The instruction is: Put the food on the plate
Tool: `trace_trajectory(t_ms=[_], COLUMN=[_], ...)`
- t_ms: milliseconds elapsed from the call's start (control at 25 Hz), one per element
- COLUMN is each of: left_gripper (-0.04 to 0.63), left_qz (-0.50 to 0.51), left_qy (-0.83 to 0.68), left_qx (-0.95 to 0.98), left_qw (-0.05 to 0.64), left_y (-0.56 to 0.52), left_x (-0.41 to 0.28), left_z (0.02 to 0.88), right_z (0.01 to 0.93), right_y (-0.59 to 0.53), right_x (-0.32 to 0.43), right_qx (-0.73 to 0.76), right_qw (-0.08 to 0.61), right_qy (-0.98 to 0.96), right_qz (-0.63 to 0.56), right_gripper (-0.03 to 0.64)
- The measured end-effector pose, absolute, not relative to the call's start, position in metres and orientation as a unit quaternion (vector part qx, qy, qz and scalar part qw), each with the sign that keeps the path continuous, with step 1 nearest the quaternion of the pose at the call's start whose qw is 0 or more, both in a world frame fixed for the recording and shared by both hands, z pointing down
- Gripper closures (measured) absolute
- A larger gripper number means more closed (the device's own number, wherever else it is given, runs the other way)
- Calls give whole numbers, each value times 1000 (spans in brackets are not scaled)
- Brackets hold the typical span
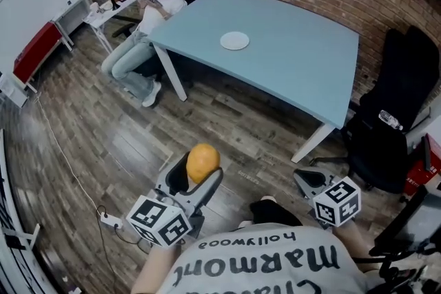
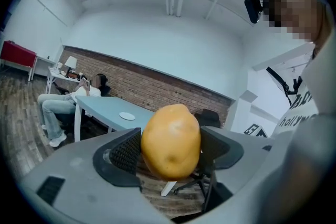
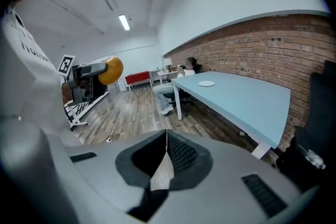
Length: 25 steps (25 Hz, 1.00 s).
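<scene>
With our left gripper [image 1: 198, 174] clamped on the rounded yellow-orange potato [image 1: 203, 162] and our right gripper [image 3: 167, 157] closed on nothing, we should carry it level to the small white round plate [image 1: 234, 40] on the pale blue counter [image 1: 303, 65].

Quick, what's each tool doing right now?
Left tool: closed, holding the potato.
Right tool: closed, holding nothing.

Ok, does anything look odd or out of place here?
Nothing spilled, askew or damaged. The left gripper is shut on the orange-yellow food over the floor, short of the table, where the plate sits bare. The right gripper is shut, empty. A person sits by the table's far corner.
</scene>
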<state>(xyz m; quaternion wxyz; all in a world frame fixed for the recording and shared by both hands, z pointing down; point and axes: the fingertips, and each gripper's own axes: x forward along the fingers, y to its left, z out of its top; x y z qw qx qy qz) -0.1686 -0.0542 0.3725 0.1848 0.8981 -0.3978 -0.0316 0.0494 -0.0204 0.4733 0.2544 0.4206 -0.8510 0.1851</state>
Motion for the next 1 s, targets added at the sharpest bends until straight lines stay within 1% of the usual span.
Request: trace_trajectory(t_ms=[280, 400, 520, 640, 760, 1000], left_gripper=[245, 245, 245, 245, 245, 245], left_qz=[-36, -35, -20, -22, -22, -13], left_qy=[-402, -410, -415, -426, -428, -429], left_qx=[894, 891, 890, 884, 880, 880], left_qw=[194, 193, 187, 189, 202, 204], left_y=[-82, -98, -119, -149, -177, -231], left_x=[-156, -154, -156, -157, -149, -130], left_z=[376, 373, 374, 376, 381, 381], right_z=[474, 473, 457, 455, 467, 467], right_y=[-45, -74, -109, -137, -163, -227], right_x=[59, 62, 47, 41, 57, 80], right_qx=[405, 403, 386, 365, 368, 377], right_qw=[266, 256, 241, 262, 289, 248], right_qy=[-856, -857, -874, -883, -875, -875], right_qz=[180, 194, 173, 133, 126, 178], right_gripper=[607, 607, 607, 607, 607, 607])
